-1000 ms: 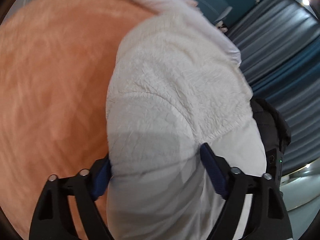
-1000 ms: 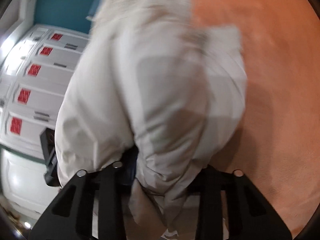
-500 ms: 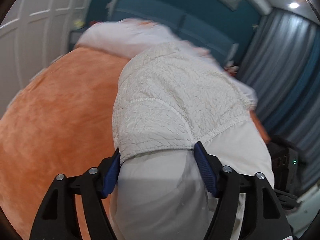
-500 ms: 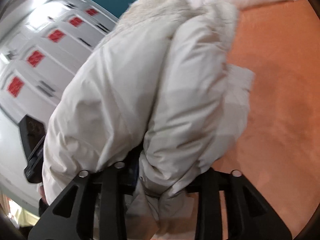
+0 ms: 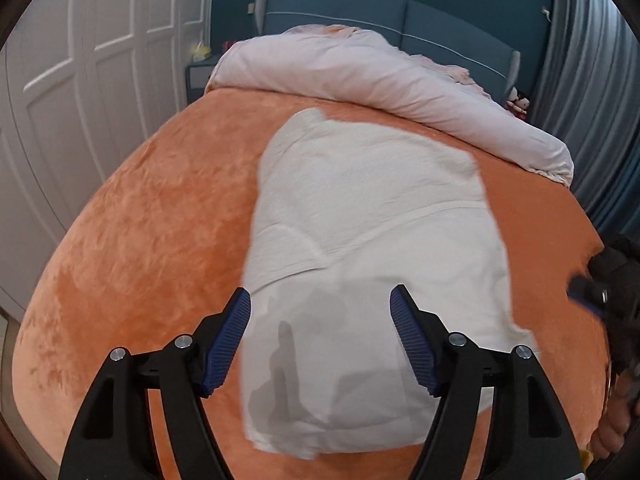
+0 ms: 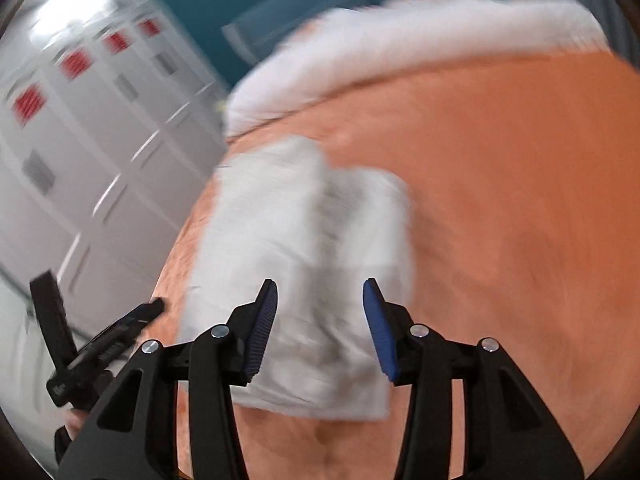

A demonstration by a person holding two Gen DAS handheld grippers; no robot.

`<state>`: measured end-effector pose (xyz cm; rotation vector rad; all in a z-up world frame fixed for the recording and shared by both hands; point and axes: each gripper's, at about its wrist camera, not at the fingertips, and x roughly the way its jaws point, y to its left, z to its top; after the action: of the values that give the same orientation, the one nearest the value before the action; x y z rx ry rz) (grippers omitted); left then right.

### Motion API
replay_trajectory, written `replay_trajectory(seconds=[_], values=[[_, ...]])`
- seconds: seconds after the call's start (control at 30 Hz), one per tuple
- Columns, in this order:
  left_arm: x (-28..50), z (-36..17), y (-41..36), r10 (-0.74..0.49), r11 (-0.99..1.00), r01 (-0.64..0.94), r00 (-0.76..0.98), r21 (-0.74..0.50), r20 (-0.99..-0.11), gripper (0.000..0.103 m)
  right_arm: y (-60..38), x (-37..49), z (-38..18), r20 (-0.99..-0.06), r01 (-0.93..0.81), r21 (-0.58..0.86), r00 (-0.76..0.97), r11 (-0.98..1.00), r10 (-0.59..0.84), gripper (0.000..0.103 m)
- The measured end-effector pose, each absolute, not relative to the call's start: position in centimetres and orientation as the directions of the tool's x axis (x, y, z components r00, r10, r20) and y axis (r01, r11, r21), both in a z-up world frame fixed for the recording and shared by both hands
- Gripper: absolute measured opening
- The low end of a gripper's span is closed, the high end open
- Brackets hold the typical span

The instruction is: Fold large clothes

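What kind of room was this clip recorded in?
A bedroom, most likely. The folded white garment lies on a bed with an orange cover, a rolled duvet sits before a padded blue headboard, and white wardrobe doors line the side wall.

R gripper [image 6: 320, 320] jaws apart, empty, over folded white garment [image 6: 304, 264] on orange bedspread [image 6: 500, 200].
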<state>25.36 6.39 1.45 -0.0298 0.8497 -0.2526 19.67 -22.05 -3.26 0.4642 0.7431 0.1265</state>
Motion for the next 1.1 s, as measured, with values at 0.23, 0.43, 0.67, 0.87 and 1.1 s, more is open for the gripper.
replay_trajectory(seconds=[0.23, 0.43, 0.67, 0.87, 1.1], values=[[25.8, -1.1, 3.9, -0.164, 0.977, 0.21, 0.584, -0.047, -0.795, 0.075, -16.1, 27.3, -2.8, -0.712, 0.001, 0.195, 0.688, 0.981, 0.141, 0.038], [25.3, -3.0, 4.5, -0.179, 0.978, 0.189, 0.557, -0.086, -0.811, 0.081, -17.8, 28.3, -10.5, -0.824, 0.133, 0.172, 0.563, 0.976, 0.069, 0.029], [24.2, -5.1, 3.4, -0.123, 0.979, 0.202, 0.575, -0.005, -0.809, 0.091, -19.6, 26.0, -15.8, -0.836, 0.184, 0.255, 0.535, 0.949, 0.121, 0.028], [24.2, -4.6, 4.0, -0.108, 0.987, 0.163, 0.567, -0.018, -0.817, 0.091, -18.8, 25.1, -11.6, -0.816, 0.172, 0.218, 0.571, 0.961, 0.083, 0.028], [23.3, -4.1, 4.1, -0.092, 0.99, 0.142, 0.557, -0.015, -0.825, 0.091, -15.2, 21.1, -11.1, -0.829, 0.039, 0.125, 0.552, 0.991, 0.083, 0.027]])
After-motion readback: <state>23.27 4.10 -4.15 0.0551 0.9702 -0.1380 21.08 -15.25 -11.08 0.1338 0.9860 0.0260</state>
